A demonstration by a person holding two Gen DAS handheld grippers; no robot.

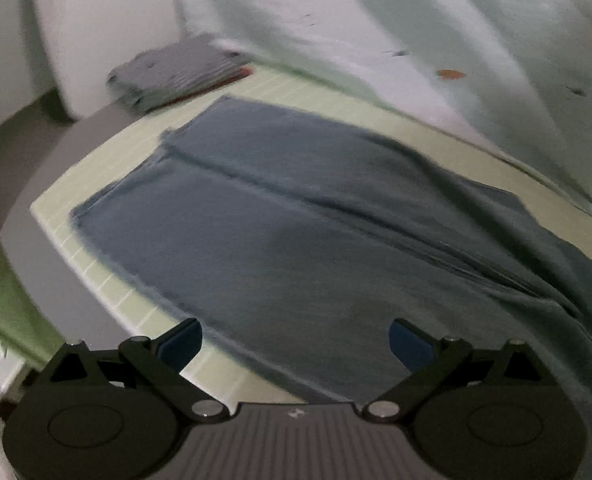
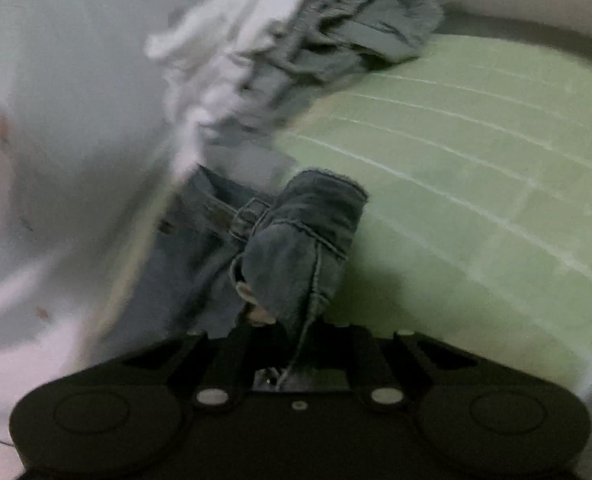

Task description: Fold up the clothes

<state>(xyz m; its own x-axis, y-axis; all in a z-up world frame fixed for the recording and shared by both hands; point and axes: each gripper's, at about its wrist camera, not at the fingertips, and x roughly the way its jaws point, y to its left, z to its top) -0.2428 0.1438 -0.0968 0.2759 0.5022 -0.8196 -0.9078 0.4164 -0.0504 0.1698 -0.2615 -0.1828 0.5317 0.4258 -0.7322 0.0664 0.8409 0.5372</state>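
Two tongs differ: the right tongs [image 2: 284, 320] are clamped on the waistband of the jeans [image 2: 296, 240], which lie on the green mat [image 2: 475, 200]; the left tongs [image 1: 296, 340] gape empty above a leg. Lift gently, keeping the waistband level, towards the mat's centre.

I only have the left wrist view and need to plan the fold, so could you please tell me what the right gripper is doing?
Observer: The right gripper is shut on the jeans at the waistband.
Operator: Thank you; is anything else near it?
Observer: A crumpled pile of clothes lies beyond, at the green mat's far edge.
Operator: Does the pile touch the held jeans?
Observer: I cannot tell; blur hides that.
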